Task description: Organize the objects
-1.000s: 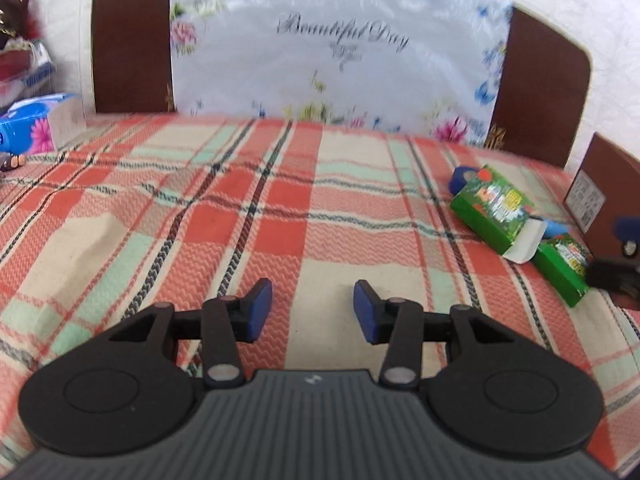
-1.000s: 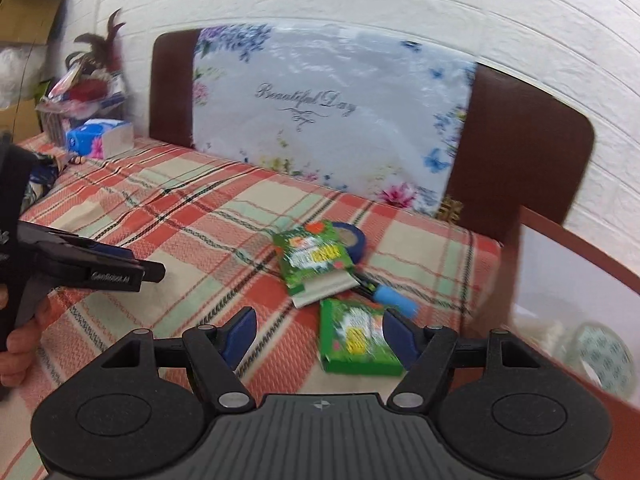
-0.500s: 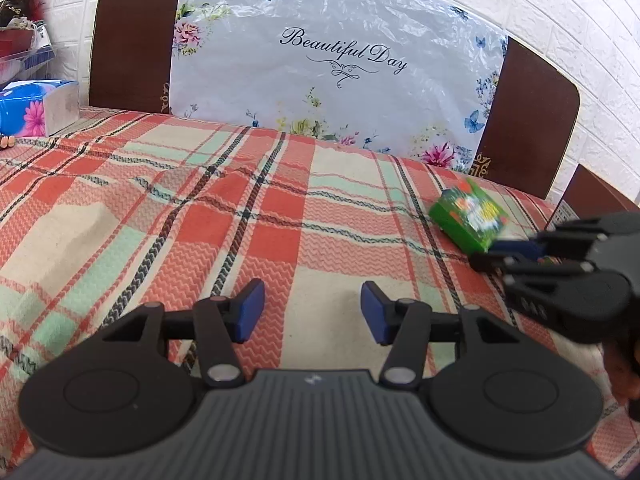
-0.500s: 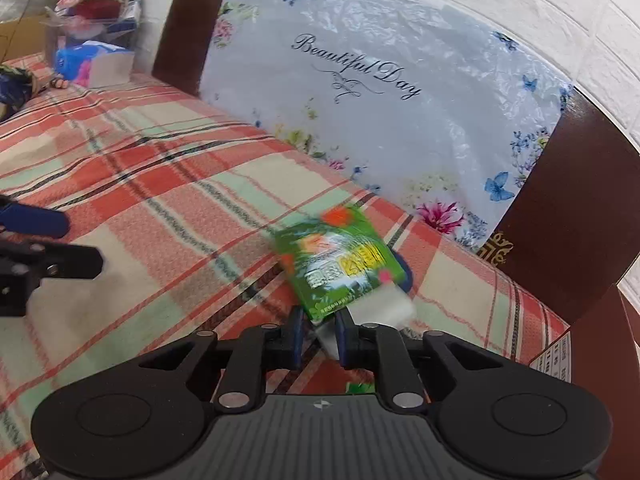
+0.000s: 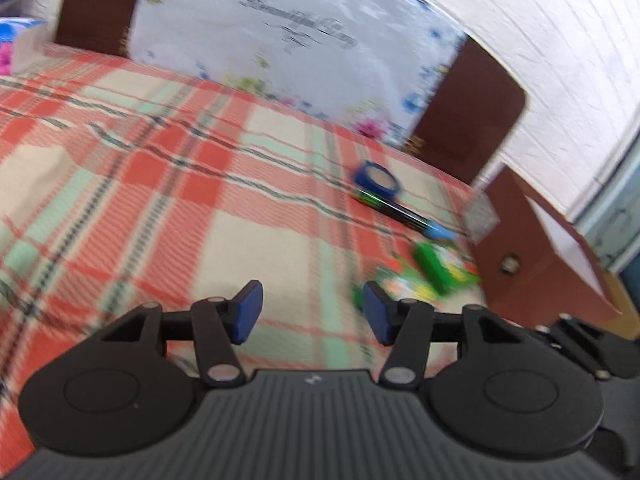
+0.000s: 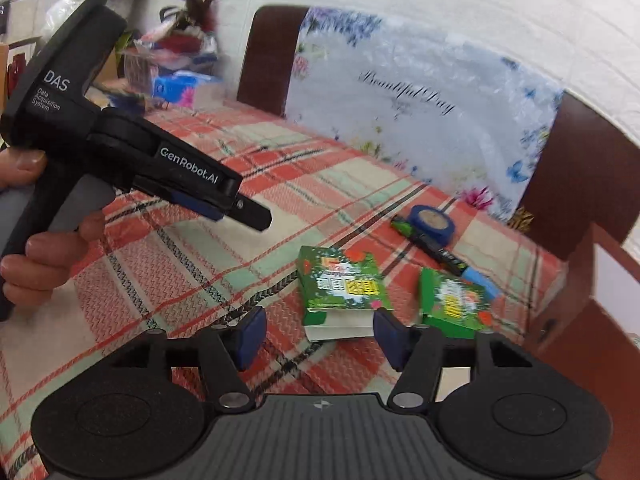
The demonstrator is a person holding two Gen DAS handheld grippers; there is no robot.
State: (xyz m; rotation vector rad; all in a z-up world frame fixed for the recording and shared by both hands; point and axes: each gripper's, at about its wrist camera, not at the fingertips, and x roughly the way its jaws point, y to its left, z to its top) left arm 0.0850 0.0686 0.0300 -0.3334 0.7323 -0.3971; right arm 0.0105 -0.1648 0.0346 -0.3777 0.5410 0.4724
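Two green boxes lie on the plaid tablecloth: one with an open white flap [image 6: 340, 292] just ahead of my right gripper [image 6: 318, 334], which is open and empty, and a second [image 6: 456, 300] to its right. A blue tape roll [image 6: 432, 224] and a dark pen with a blue cap [image 6: 440, 252] lie behind them. In the blurred left wrist view the green boxes [image 5: 436, 272], the tape roll [image 5: 376, 178] and the pen [image 5: 404, 212] lie ahead and right of my open, empty left gripper [image 5: 312, 312]. The left gripper also shows in the right wrist view [image 6: 240, 208].
A brown box [image 5: 536, 256] stands at the table's right edge, also in the right wrist view [image 6: 592, 304]. A chair back with a floral plastic cover [image 6: 420, 100] stands behind the table. A blue tissue pack [image 6: 180, 88] and clutter sit at the far left.
My right gripper has opened and let go of the flap-ended green box, which now lies on the cloth nearer to me. The left gripper swung to the right; its view is blurred.
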